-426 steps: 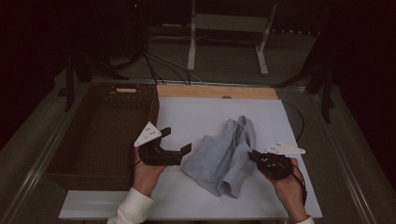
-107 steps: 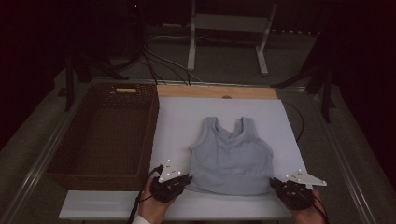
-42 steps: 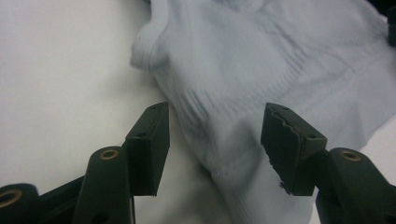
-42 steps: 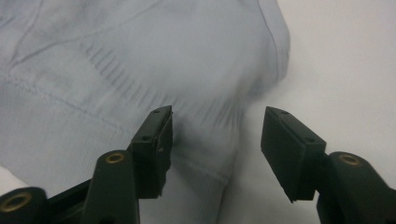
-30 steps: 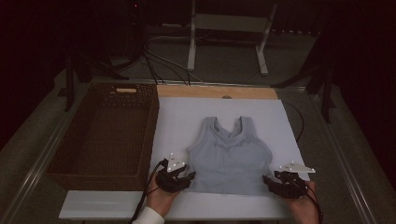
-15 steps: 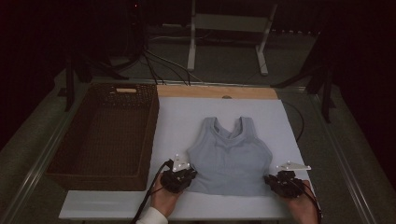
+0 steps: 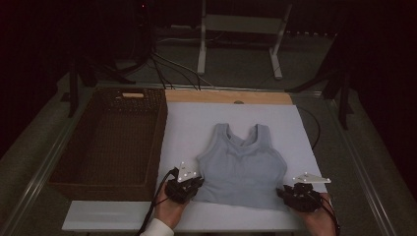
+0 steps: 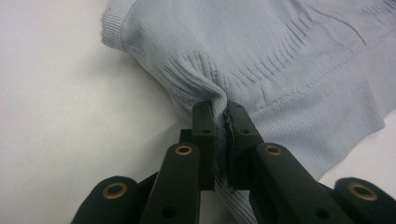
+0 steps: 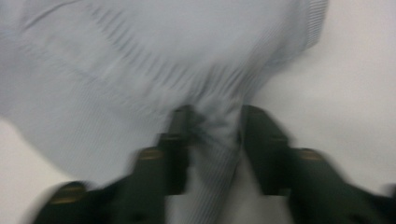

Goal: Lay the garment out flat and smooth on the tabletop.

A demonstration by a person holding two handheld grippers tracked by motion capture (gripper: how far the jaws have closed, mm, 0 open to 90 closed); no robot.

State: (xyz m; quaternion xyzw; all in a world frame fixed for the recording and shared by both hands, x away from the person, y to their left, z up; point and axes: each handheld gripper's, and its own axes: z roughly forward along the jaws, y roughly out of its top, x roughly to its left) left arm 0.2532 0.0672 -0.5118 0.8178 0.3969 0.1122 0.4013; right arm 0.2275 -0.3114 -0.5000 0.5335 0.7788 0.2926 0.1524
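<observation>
With the left claw (image 8: pixel 220 122) clenching the hem of the pale blue ribbed tank top (image 7: pixel 242 164) lying flat on the white desk (image 7: pixel 187 123) and the right claw (image 9: pixel 212 140) gaping around its other corner, any pull is risking skewing it.

Top mid-surface, basket to its left

The top (image 7: pixel 241 164) lies flat on the surface (image 7: pixel 192 128), straps farthest from the person. The basket (image 7: pixel 110 142) sits left of it. Left hand-held gripper (image 7: pixel 184 186) at its near-left hem corner, right hand-held gripper (image 7: pixel 297 195) at its near-right.
</observation>
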